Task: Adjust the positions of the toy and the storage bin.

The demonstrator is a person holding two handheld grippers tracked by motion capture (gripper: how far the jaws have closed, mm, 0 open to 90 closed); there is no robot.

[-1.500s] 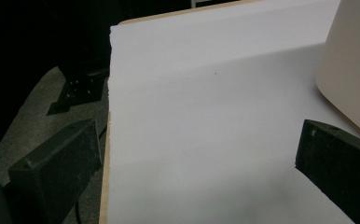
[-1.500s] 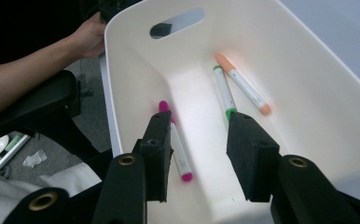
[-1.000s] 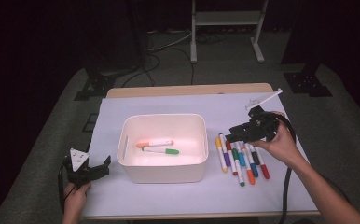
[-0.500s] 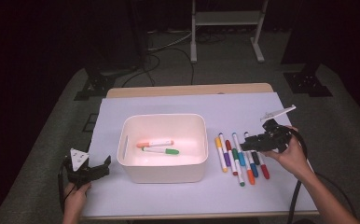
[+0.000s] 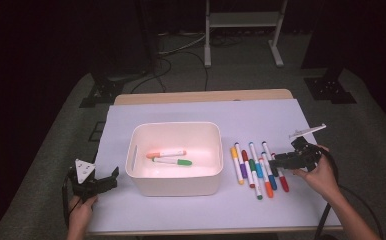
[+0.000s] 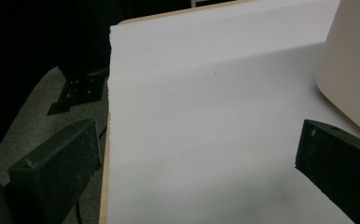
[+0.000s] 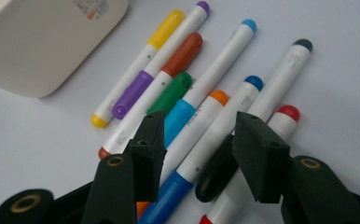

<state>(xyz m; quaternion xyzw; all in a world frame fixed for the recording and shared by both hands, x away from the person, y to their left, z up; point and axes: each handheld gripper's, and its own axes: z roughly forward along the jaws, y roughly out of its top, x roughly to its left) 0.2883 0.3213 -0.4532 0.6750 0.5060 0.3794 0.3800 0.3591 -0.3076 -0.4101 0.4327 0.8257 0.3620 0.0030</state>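
Note:
Several coloured markers [image 5: 253,167] lie side by side on the white sheet, right of a white bin [image 5: 173,186]. An orange marker [image 5: 166,153] and a green marker [image 5: 173,161] lie in the bin. My right gripper [image 5: 275,160] hangs low at the right side of the row, pointing left, open. In the right gripper view its jaws [image 7: 199,140] straddle a blue-ended marker [image 7: 215,135] and its orange-capped neighbour [image 7: 194,126], without pressing on them. My left gripper [image 5: 105,183] rests open near the table's left front edge, left of the bin, with nothing between its jaws [image 6: 197,163].
The white sheet [image 5: 261,117] covers most of the wooden table; its left edge [image 6: 109,116] runs close beside my left gripper. The bin's wall [image 6: 355,70] stands to that gripper's right. Behind the table are a metal stand [image 5: 243,30] and floor cables.
My right gripper has come down and toward the near right, from above the markers' far ends to low beside the row. The left gripper has stayed put.

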